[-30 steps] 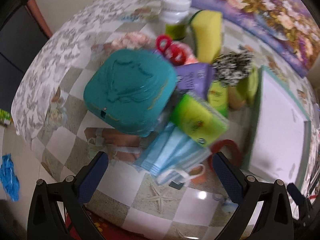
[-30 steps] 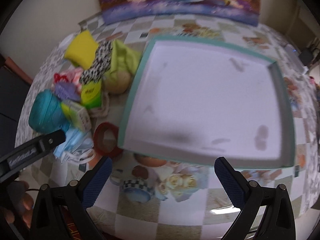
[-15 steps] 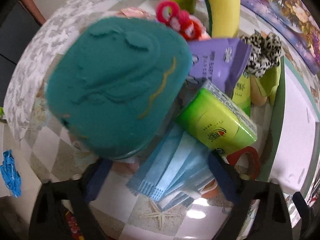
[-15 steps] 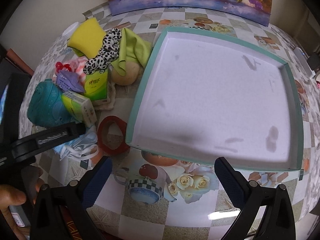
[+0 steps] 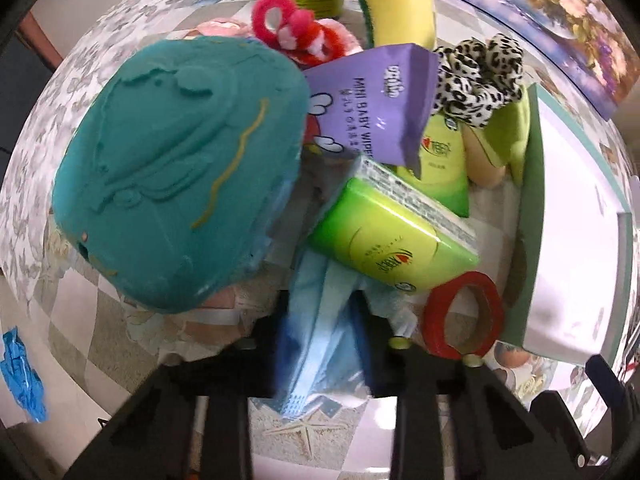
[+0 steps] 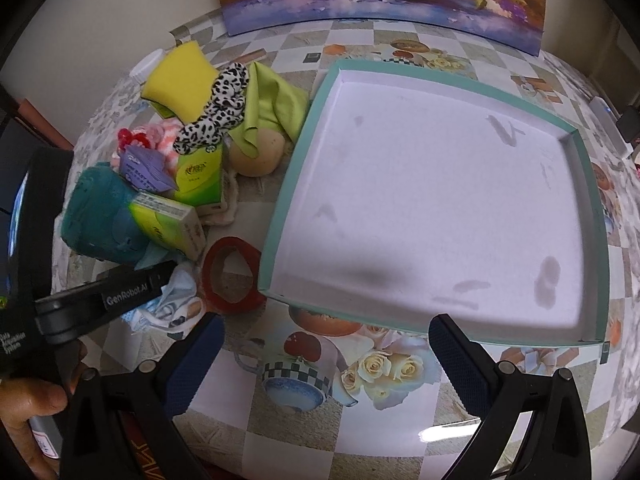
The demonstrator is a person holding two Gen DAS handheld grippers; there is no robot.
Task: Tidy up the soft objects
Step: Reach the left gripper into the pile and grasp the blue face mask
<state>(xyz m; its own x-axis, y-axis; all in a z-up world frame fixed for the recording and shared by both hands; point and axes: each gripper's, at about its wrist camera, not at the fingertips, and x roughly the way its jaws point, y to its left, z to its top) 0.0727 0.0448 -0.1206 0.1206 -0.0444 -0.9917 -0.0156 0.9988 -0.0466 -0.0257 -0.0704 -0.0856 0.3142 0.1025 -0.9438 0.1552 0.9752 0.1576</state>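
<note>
The left gripper (image 5: 320,344) is clamped on the blue masks (image 5: 316,328) — just left of the tray (image 6: 296,184), beside the red ring (image 6: 230,272). The right gripper (image 6: 324,360) hangs spread apart before the tray's near rim.

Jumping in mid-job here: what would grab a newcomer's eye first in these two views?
Probably the big white tray with its teal rim, filling the right of the table with nothing in it. Left of it sits a bright heap: a teal pouch, a green tissue pack and a yellow sponge. The left gripper is closed on blue face masks at the heap's near edge.
</note>
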